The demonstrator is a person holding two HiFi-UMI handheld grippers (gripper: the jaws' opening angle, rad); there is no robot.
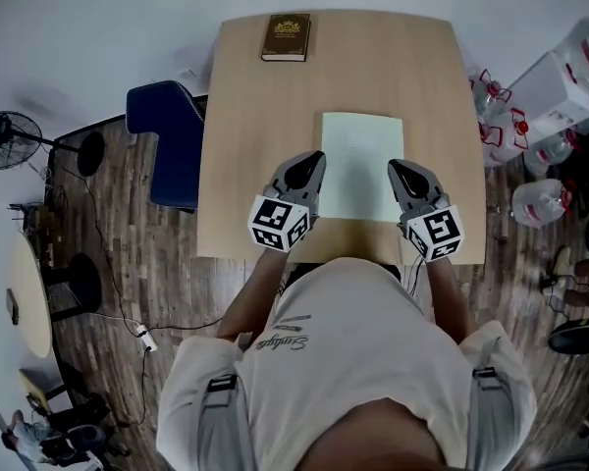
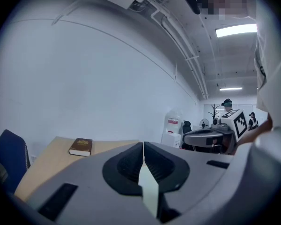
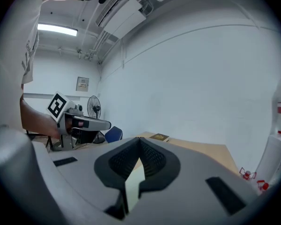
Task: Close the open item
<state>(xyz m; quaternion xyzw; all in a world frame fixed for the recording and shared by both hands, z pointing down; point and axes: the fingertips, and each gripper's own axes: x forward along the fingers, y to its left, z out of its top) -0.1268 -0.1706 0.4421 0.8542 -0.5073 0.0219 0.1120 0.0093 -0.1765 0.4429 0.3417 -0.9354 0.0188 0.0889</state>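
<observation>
A pale green folder [image 1: 361, 165] lies flat with its cover down on the wooden table [image 1: 245, 116], near the front edge. My left gripper [image 1: 315, 157] hovers at its left edge and my right gripper [image 1: 393, 165] at its right edge. Both are shut, with nothing between the jaws. In the left gripper view the jaws of the left gripper [image 2: 143, 145] meet at the tips, and a strip of the folder [image 2: 149, 186] shows below them. The right gripper [image 3: 139, 139] looks the same, with the folder [image 3: 132, 182] beneath it.
A brown closed book [image 1: 287, 37] [image 2: 81, 146] [image 3: 159, 137] lies at the table's far edge. A blue chair [image 1: 167, 140] stands at the table's left side. Water bottles [image 1: 530, 145] crowd the floor on the right, and a fan [image 1: 5, 140] stands far left.
</observation>
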